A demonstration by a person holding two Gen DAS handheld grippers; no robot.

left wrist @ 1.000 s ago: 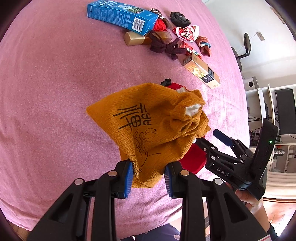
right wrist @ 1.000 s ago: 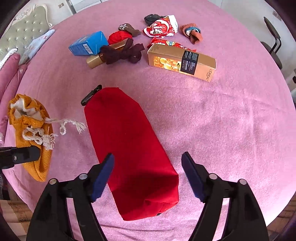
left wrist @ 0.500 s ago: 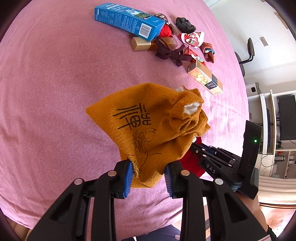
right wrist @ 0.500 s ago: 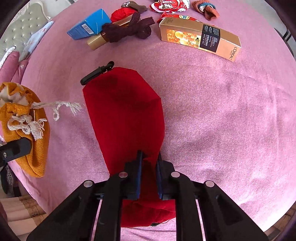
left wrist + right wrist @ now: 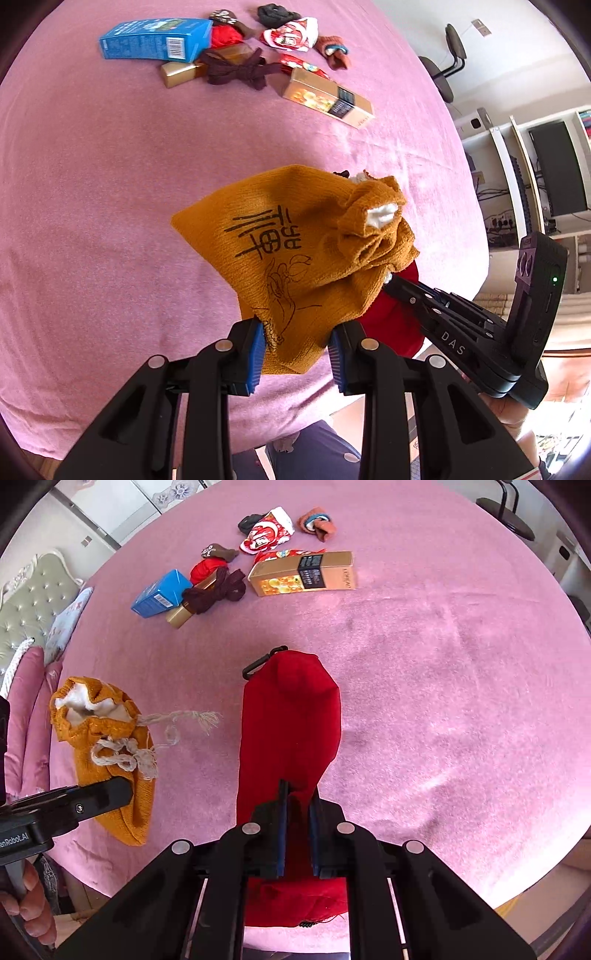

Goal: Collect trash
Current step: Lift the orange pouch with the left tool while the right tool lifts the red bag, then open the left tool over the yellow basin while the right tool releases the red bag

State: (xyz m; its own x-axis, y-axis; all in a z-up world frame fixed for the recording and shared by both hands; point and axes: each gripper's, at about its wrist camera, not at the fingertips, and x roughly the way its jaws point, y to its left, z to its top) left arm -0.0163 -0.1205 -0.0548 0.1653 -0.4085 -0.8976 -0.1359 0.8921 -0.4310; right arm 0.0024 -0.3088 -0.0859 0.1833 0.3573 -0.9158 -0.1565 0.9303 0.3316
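My left gripper point(image 5: 297, 354) is shut on the bottom of an orange drawstring bag point(image 5: 295, 251) with black characters, held above the pink tablecloth; the bag also shows in the right wrist view point(image 5: 110, 753), its mouth open with white lining. My right gripper point(image 5: 297, 812) is shut on a red cloth bag point(image 5: 291, 723) that lies lengthwise on the table with a black clip at its far end. The right gripper point(image 5: 424, 295) also shows in the left wrist view, beside the orange bag.
At the far side lie a blue box point(image 5: 159, 594), a gold L'Oreal box point(image 5: 303, 574), a gold tube point(image 5: 181, 614), a dark brown cloth point(image 5: 216, 592), red wrappers point(image 5: 267, 533) and small socks point(image 5: 317, 524). A chair point(image 5: 448, 59) stands beyond the round table's edge point(image 5: 476, 206).
My right gripper closed on the red bag and has lifted its near end. The left gripper holds the orange bag as before and has swung slightly.
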